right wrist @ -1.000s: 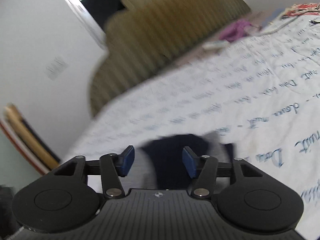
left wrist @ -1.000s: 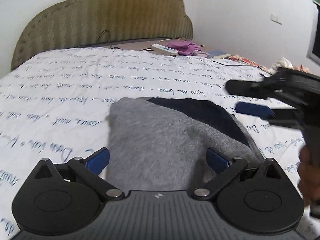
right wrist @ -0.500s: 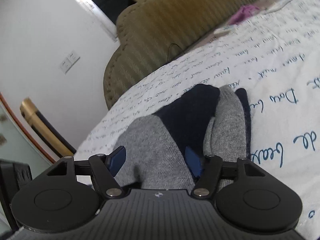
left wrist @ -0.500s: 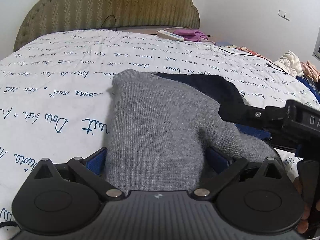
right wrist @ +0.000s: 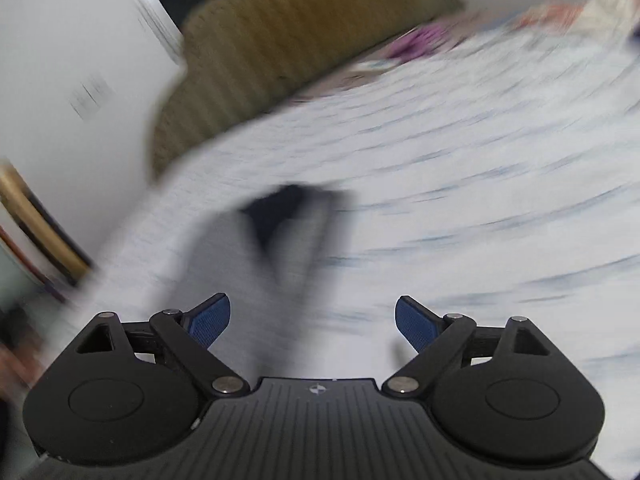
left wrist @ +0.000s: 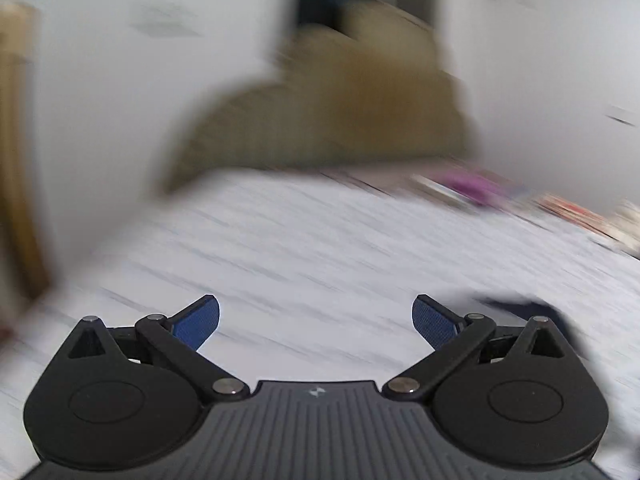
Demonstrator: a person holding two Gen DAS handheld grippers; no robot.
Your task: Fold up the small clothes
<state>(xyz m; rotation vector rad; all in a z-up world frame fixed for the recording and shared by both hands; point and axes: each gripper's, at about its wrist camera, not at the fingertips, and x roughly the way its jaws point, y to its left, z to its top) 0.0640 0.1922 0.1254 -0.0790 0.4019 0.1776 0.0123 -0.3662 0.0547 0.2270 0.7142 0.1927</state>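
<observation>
Both grippers had swung off the grey garment (right wrist: 240,264) with fingers spread empty, likely between folds, needing a fresh grasp.

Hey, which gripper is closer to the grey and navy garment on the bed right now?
Right. The right gripper hangs open just over the grey and navy garment, which starts by its left finger. The left gripper, also open, faces bare sheet, the garment only at its right edge.

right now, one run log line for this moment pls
left gripper: open, empty | right gripper: open, empty | grey and navy garment: on bed sheet, unheld | both views motion-blurred
</observation>
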